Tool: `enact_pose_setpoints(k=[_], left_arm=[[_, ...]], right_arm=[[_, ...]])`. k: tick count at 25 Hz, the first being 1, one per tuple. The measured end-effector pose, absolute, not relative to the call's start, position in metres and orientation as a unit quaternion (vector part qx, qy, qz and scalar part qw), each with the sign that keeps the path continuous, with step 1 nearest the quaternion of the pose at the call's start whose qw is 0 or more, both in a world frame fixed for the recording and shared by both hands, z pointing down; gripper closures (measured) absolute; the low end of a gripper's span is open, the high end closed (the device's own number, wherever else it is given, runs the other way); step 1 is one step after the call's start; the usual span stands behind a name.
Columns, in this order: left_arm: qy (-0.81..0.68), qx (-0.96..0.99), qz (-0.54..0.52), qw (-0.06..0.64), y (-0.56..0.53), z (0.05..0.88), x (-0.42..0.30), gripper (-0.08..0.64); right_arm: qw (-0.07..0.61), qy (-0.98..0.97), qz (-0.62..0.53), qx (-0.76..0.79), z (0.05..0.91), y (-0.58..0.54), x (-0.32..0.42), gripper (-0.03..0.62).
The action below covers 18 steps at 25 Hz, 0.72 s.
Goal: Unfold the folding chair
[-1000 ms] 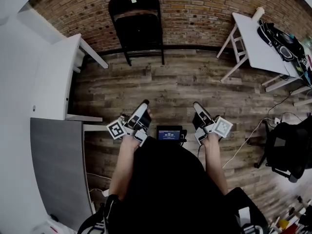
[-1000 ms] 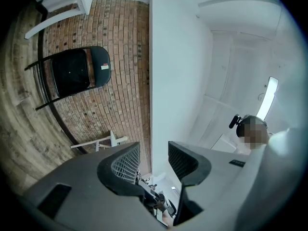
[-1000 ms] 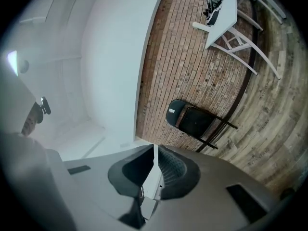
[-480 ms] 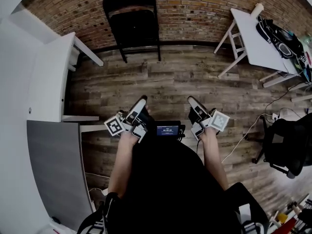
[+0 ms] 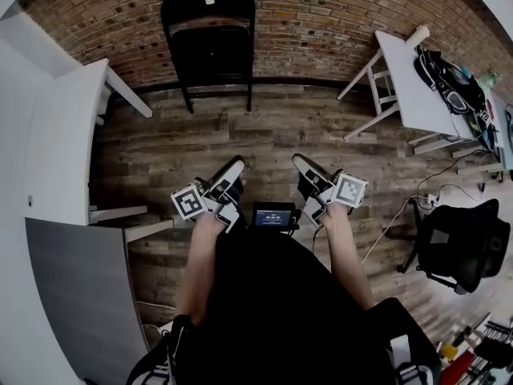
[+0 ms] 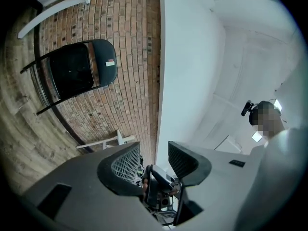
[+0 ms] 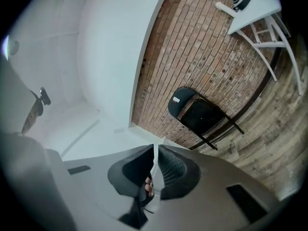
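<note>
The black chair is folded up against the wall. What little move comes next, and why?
Probably step closer, bringing both grippers toward the folding chair. It leans folded against the brick wall, far ahead of the left gripper and right gripper, and both hold nothing: left jaws apart, right jaws together.

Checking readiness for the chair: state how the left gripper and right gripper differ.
The left gripper has its jaws apart; the right gripper has them shut. In the head view the left gripper angles rightward, the right gripper leftward. Both are empty, well short of the folding chair by the brick wall.
</note>
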<state>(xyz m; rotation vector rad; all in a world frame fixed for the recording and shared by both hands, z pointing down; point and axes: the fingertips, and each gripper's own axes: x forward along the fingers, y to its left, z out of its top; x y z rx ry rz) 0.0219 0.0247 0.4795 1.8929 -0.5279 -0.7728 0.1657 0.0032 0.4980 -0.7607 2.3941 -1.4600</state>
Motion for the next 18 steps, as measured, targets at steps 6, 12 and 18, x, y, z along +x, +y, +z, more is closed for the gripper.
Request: enact_pose_setpoints(k=[6,12,18], left_arm=[[-0.208,0.772,-0.332,0.500,-0.014,0.479,-0.008,0.362],[-0.195,0.772,-0.337,0.502,-0.040,0.478,-0.020,0.362],[-0.205,0.768,-0.332,0.508,-0.063,0.482,-0.029,0.362]], right_arm=[[0.058,0.834,-0.475,-0.275,0.491,-0.031,0.123,0.558],[0.042,0.842,-0.458,-0.283,0.483,-0.058,0.102,0.558],[0.034,0.840,-0.465,-0.277,0.492,-0.085,0.092,0.558]])
